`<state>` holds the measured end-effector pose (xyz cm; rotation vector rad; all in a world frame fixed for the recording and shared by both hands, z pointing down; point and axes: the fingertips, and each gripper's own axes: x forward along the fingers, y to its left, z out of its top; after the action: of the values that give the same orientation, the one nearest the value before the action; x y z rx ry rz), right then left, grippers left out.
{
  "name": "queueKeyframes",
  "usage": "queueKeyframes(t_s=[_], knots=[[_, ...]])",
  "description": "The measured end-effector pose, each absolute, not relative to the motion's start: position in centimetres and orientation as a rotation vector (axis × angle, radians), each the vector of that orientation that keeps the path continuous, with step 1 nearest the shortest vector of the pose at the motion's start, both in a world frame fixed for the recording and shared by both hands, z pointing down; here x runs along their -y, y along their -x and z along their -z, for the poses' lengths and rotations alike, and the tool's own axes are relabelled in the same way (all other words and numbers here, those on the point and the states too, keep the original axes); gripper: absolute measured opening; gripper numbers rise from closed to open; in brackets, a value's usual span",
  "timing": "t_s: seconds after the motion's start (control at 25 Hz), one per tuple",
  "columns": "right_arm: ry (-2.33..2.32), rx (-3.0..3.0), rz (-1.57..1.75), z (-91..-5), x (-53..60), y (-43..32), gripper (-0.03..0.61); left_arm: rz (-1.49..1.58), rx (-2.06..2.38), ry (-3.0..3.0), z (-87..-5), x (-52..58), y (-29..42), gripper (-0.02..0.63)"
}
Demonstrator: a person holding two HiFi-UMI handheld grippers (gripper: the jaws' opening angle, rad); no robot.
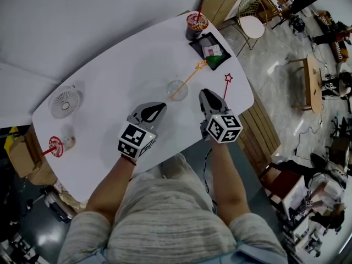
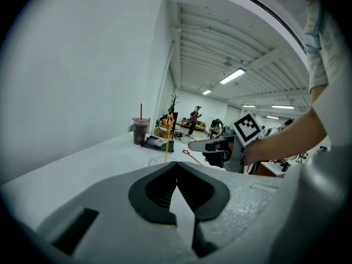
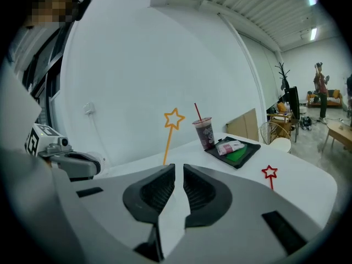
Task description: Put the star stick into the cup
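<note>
Head view takes in a white bench (image 1: 110, 76) with a lidded drink (image 1: 196, 25) and its red straw at the far end. A black tray (image 1: 199, 42) just beside it carries a wrapped packet. A small round fan (image 1: 65, 102) sits well off to the left. A red thing (image 1: 56, 146) near the bench's left end is too small to make out.

Nothing lies between the grippers and the cup (image 1: 177, 88). In the right gripper view that gripper's own body hides the cup. In the left gripper view the cup is only a faint rim.

The orange star stick (image 1: 187, 80) stands in the clear cup, thin and leaning towards the tray, its outlined star at the top. A red star stick (image 1: 226, 87) lies flat on the bench, just beyond the right gripper (image 1: 206, 95).

The left gripper (image 1: 158, 108) has its fingers clenched on nothing. The right gripper's fingers stand a narrow slit apart, nothing between them.
</note>
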<state>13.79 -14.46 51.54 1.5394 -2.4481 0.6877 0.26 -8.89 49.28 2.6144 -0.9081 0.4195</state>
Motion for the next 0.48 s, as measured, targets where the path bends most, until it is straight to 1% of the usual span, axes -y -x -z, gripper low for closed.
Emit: queueKeyframes(t_s=[0.4, 0.44, 0.48], knots=[[-1.594, 2.311, -0.699, -53.6, 14.7, -19.2, 0.014, -0.419, 0.9, -2.617, -49.3, 9.0, -0.8, 0.014], [-1.595, 2.293, -0.703, -53.9, 14.7, -19.7, 0.02, -0.42, 0.899, -2.616, -49.3, 9.0, -0.8, 0.014], [-1.596, 2.277, -0.709, -54.3, 14.8, -20.2, 0.04, -0.421, 0.9, -2.615, -49.3, 9.0, -0.8, 0.014]])
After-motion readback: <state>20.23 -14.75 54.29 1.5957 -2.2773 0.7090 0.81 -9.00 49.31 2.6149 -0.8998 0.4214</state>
